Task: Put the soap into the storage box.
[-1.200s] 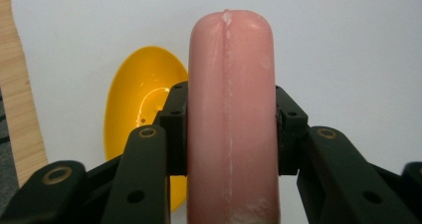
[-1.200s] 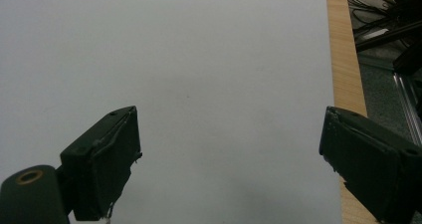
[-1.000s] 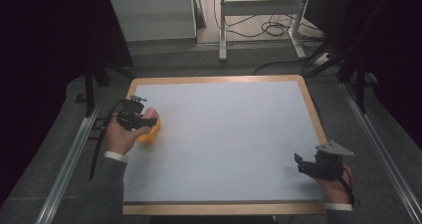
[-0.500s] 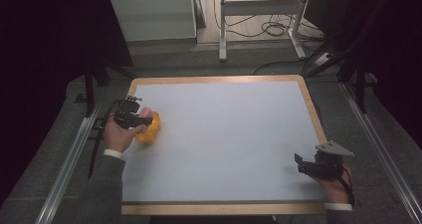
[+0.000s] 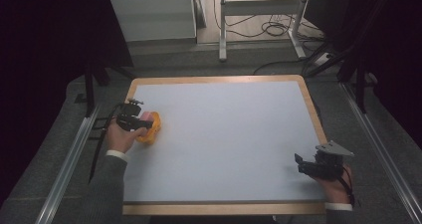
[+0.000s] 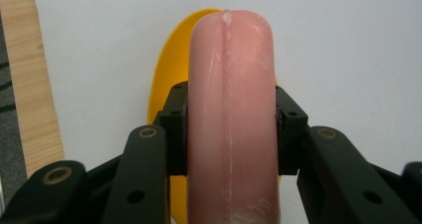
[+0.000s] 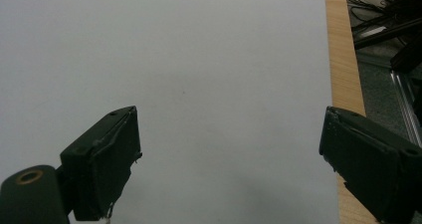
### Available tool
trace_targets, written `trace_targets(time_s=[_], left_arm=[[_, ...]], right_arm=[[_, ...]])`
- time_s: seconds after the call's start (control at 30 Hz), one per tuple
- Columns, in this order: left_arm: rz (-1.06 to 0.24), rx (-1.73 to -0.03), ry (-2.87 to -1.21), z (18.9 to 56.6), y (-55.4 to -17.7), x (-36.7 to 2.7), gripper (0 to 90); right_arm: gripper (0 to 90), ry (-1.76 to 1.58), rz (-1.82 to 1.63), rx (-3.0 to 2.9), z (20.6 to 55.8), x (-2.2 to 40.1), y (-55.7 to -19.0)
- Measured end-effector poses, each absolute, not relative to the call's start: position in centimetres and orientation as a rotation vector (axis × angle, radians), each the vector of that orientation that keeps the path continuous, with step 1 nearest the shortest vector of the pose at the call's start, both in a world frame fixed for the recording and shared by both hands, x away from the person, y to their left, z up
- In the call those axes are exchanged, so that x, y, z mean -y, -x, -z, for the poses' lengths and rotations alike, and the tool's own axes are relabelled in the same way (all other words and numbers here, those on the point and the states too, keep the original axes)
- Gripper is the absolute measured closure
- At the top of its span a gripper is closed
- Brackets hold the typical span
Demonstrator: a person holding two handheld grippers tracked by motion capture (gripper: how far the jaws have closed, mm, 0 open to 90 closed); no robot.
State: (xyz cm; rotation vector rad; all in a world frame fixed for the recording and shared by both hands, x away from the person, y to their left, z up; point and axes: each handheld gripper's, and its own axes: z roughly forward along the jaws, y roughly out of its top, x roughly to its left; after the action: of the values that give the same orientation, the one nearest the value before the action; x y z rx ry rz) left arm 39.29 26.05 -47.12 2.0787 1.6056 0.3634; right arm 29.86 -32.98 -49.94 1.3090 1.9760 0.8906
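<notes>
My left gripper [image 6: 231,129] is shut on a pink, rounded, sausage-like piece [image 6: 231,84], its pads pressing on both sides. Under the piece lies a yellow curved object [image 6: 166,79] on the white board. In the high view the left gripper [image 5: 137,120] is at the board's left edge, with the pink piece [image 5: 145,116] over the yellow object [image 5: 152,132]. Whether the two touch I cannot tell. My right gripper [image 5: 303,165] rests near the front right corner; its jaws [image 7: 229,154] stand wide open with nothing but bare board between them.
The white board has a wooden rim [image 5: 219,79]. Metal rails [image 5: 69,159] run along both sides of the table. Beyond the far edge stand a pale cabinet [image 5: 152,17], a metal frame [image 5: 224,30] and cables on the floor.
The left hand has sunk a little toward the board with the pink piece, bringing it closer over the yellow object. The right hand has kept still.
</notes>
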Motion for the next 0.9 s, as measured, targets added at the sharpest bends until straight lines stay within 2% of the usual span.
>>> trace_targets(time_s=[0.43,0.7,0.9], left_arm=[[-0.348,-1.612,-2.067,48.3,-39.4,-26.1,58.9],[-0.456,-1.537,-1.986,45.3,-37.7,-26.0,34.2],[-0.458,-1.447,-1.977,44.0,-36.0,-25.1,27.3]], right_arm=[[9.0,-1.309,-0.890,-1.976,49.9,33.0,-29.9],[9.0,-1.305,-0.893,-1.973,49.9,32.9,-29.8],[9.0,-1.303,-0.889,-1.978,49.9,32.9,-29.8]])
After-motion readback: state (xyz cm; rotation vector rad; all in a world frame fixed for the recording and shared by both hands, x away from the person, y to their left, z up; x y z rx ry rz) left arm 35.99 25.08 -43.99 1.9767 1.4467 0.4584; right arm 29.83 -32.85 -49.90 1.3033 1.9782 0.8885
